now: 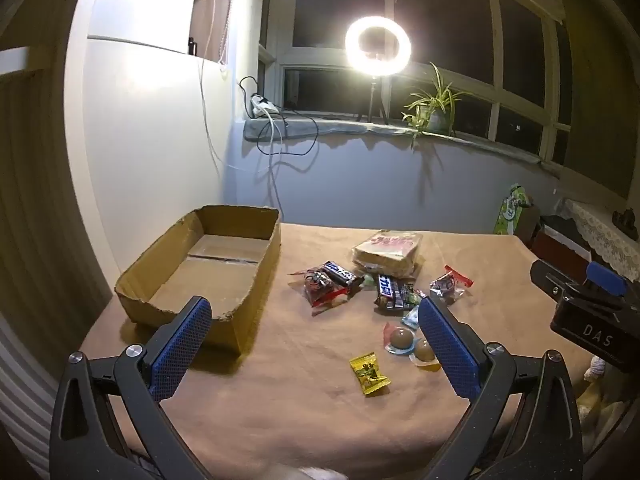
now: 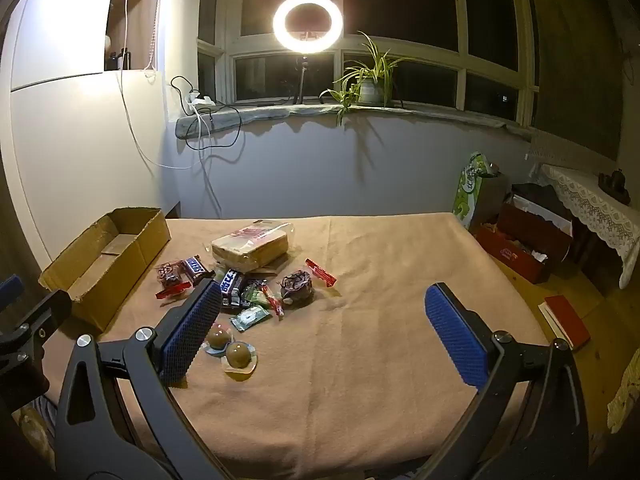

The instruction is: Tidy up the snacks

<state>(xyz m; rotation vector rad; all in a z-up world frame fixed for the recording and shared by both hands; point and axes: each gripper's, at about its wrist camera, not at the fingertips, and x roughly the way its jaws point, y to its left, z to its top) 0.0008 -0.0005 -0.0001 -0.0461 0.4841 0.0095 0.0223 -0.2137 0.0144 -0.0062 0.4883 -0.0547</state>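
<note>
An open, empty cardboard box (image 1: pixel 168 304) (image 2: pixel 120 256) stands at the table's left. A pile of snacks lies mid-table: a bagged bread loaf (image 1: pixel 386 254) (image 2: pixel 250 244), Snickers bars (image 1: pixel 340 272) (image 2: pixel 230 282), red-wrapped packets (image 1: pixel 320 286) (image 2: pixel 298 284), two brown jelly cups (image 1: pixel 402 340) (image 2: pixel 236 354), and a yellow candy (image 1: pixel 369 373). My left gripper (image 1: pixel 316 346) is open and empty, hovering above the table's near side. My right gripper (image 2: pixel 324 328) is open and empty, right of the pile.
The table carries a tan cloth (image 2: pixel 380 320). A ring light (image 1: pixel 378 46) and a potted plant (image 1: pixel 434 110) stand on the windowsill behind. Boxes and a green bag (image 2: pixel 470 188) sit on the floor at the right.
</note>
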